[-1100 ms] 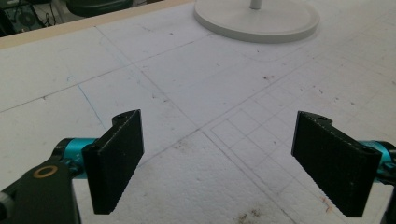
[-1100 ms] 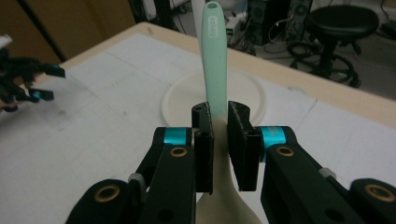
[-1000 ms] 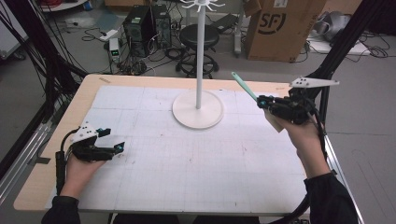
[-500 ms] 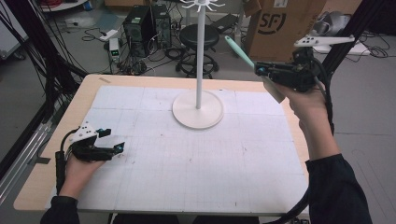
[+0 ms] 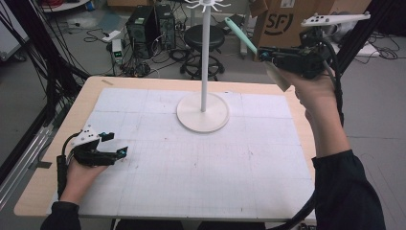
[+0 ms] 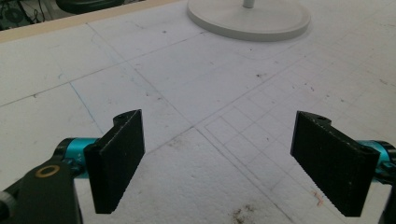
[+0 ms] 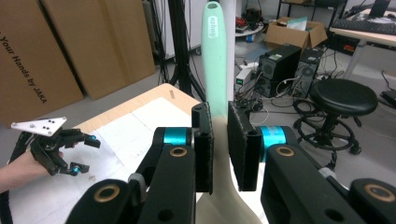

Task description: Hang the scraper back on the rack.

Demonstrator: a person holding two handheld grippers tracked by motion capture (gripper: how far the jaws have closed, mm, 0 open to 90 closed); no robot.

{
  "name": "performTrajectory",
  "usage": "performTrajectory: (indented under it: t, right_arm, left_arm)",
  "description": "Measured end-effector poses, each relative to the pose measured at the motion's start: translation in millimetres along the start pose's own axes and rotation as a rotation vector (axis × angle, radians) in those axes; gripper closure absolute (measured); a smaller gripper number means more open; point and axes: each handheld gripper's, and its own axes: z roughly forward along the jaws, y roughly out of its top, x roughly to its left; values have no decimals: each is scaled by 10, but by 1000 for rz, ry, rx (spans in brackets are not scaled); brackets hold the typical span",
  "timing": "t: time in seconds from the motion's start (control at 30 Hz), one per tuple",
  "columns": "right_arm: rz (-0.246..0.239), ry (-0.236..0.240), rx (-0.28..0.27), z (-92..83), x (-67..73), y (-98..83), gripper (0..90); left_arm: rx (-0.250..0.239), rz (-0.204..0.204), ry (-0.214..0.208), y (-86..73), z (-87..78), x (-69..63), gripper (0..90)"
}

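A utensil (image 5: 242, 34) with a mint-green handle (image 7: 214, 56) and a cream head is held in the air at the right, handle pointing up and left. My right gripper (image 5: 264, 55) (image 7: 219, 140) is shut on it where handle meets head. The handle tip is right of the pole of a white stand (image 5: 205, 57), whose hooked crown is at the top and whose round base (image 5: 202, 112) rests on the mat. My left gripper (image 5: 116, 143) (image 6: 219, 163) rests open at the table's left, nothing between its pads (image 6: 116, 163). It shows far off in the right gripper view (image 7: 84, 155).
A white gridded mat (image 5: 191, 163) covers most of the wooden table (image 5: 43, 191). Behind the table stand a black stool (image 5: 203, 36), computer towers (image 5: 143, 24) and cardboard boxes (image 5: 280, 21). Black frame poles and cables run along the left side.
My right gripper has lifted the utensil from beside the stand's base up high, level with the stand's upper pole. The left gripper has stayed put.
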Motion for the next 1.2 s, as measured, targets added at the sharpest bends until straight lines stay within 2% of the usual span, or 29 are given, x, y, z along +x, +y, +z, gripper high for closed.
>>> performTrajectory:
  t: [0.47, 1.2]
  right_arm:
    - [-2, 5, -25, 71, 41, 93, 811]
    - [-4, -18, -2, 200, 2, 97, 811]
  left_arm:
    - [2, 1, -7, 1, -8, -2, 182]
    - [0, 1, -10, 1, -11, -8, 182]
